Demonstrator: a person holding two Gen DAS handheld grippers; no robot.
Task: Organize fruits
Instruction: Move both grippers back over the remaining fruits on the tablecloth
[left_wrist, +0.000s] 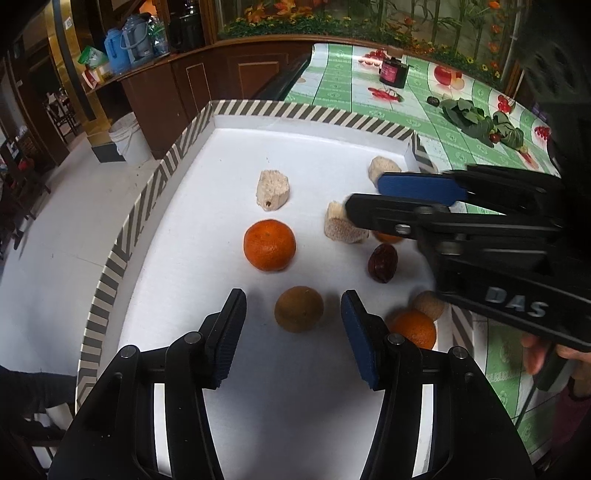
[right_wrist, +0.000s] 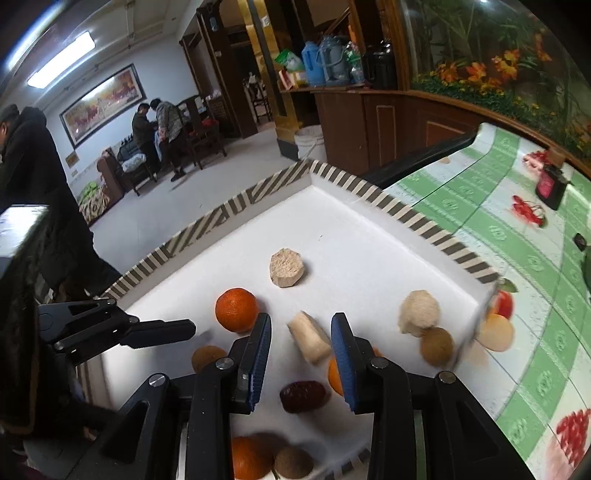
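Note:
A white tray (left_wrist: 192, 229) with a striped rim holds loose fruits. My left gripper (left_wrist: 293, 308) is open, its fingers either side of a brown round fruit (left_wrist: 299, 309). An orange (left_wrist: 269, 250) lies just beyond it. My right gripper (right_wrist: 301, 345) is open, a pale cut piece (right_wrist: 309, 341) between its fingertips; it also shows in the left wrist view (left_wrist: 369, 197). A dark red date (right_wrist: 303, 396) lies on the tray below the right fingers. Another pale piece (right_wrist: 286, 272) lies farther off.
More oranges (right_wrist: 236, 309) and brown fruits (right_wrist: 437, 346) lie around the tray, plus a pale fuzzy lump (right_wrist: 419, 312). The green fruit-print tablecloth (right_wrist: 535, 332) carries a dark jar (right_wrist: 550, 186) and leafy greens (left_wrist: 480, 123). People stand in the room behind.

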